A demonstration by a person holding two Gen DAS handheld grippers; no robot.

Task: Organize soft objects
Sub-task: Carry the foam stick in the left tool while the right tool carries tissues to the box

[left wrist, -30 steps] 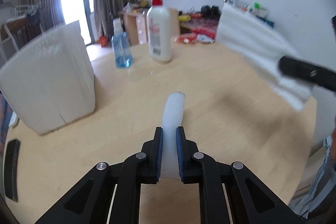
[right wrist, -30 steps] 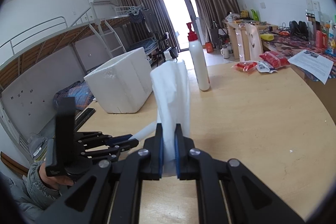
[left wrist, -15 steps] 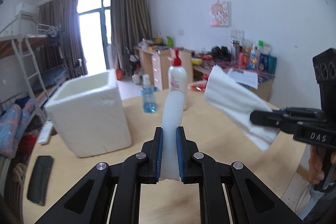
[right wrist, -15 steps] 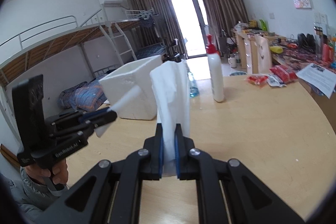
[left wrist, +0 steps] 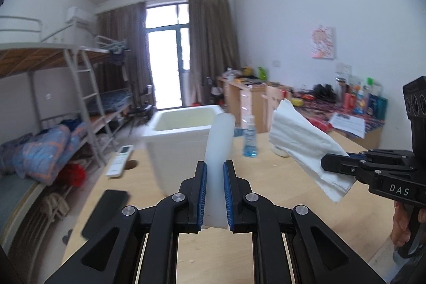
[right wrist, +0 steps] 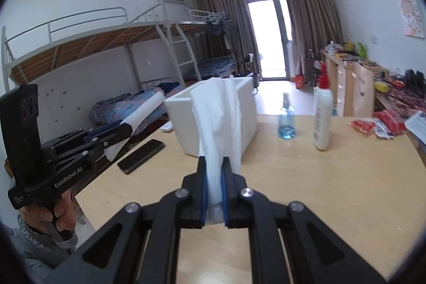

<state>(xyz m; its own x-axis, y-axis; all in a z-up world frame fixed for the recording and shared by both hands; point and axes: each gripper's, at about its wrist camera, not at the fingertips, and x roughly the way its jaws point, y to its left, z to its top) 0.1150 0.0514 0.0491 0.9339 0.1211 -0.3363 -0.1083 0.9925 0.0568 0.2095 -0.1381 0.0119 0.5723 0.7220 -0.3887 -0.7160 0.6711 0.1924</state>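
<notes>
1. While both tools hang above the wooden bench [right wrist: 306, 177], each grips an end of the same white soft sheet.
2. Left tool [left wrist: 214, 193]: jaws narrow, clamped on a smooth pale strip [left wrist: 218, 148] that stands up between the blue pads [left wrist: 202, 193]. From the right wrist view this tool [right wrist: 127, 130] sits at far left, the strip [right wrist: 141, 115] sticking up and out past its tips.
3. Right tool [right wrist: 213, 193]: jaws narrow, clamped on a crumpled white tissue [right wrist: 218, 121] that rises upright from the pads. From the left wrist view this tool [left wrist: 330, 165] enters from the right, the tissue [left wrist: 300, 143] fanning up and to the left of its tips.
4. Both soft pieces are held in the air, clear of the bench.
5. White foam box [left wrist: 183, 140], open at the top, stands on the bench beyond the left tool, partly hidden by the strip.
6. Small blue spray bottle [right wrist: 286, 119] and tall white bottle with a red cap [right wrist: 322, 119] stand on the bench to the right of the box, apart from each other.
7. Dark phone [right wrist: 141, 156] lies flat near the bench's left edge, beside the box.
8. A hand [right wrist: 50, 214] grips the left tool's handle at lower left of the right wrist view.
9. Bunk bed [right wrist: 106, 44] stands behind the bench along the left wall.
</notes>
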